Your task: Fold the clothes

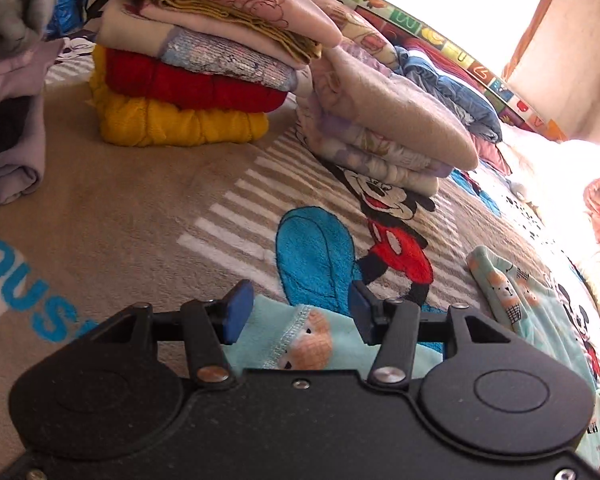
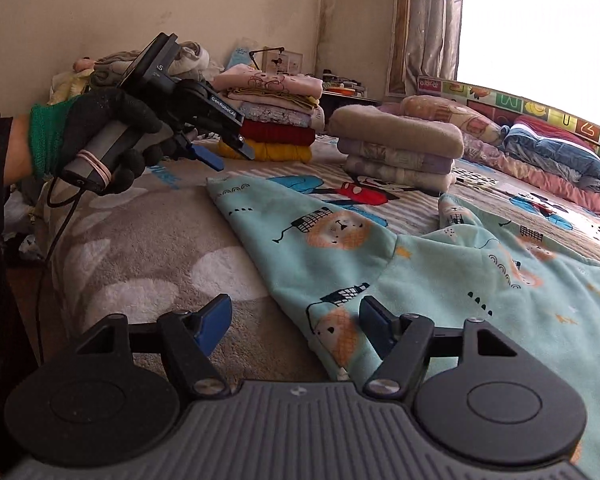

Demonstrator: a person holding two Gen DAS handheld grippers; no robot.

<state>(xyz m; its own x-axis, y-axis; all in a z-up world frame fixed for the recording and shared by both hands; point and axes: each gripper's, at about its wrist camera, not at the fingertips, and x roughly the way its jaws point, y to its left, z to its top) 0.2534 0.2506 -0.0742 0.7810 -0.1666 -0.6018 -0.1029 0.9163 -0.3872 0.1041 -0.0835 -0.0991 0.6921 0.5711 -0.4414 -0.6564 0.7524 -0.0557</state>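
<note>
A light teal garment [image 2: 440,280] printed with orange lions lies spread and rumpled on the cartoon-mouse blanket [image 2: 148,256]. My right gripper [image 2: 294,324] hovers open over the garment's near edge, nothing between its blue pads. In the right wrist view a gloved hand holds my left gripper [image 2: 230,158] above the garment's far pointed corner, open and empty. The left wrist view shows the left gripper [image 1: 298,308] open just above a hemmed corner of the teal garment [image 1: 296,340], with another part of it [image 1: 520,296] to the right.
Two stacks of folded clothes stand farther back on the bed: one with yellow and red knits [image 1: 180,92], one beige and lilac [image 1: 388,120]. Grey folded items [image 1: 12,140] sit at left. Pillows and a quilt [image 2: 552,156] lie by the bright window.
</note>
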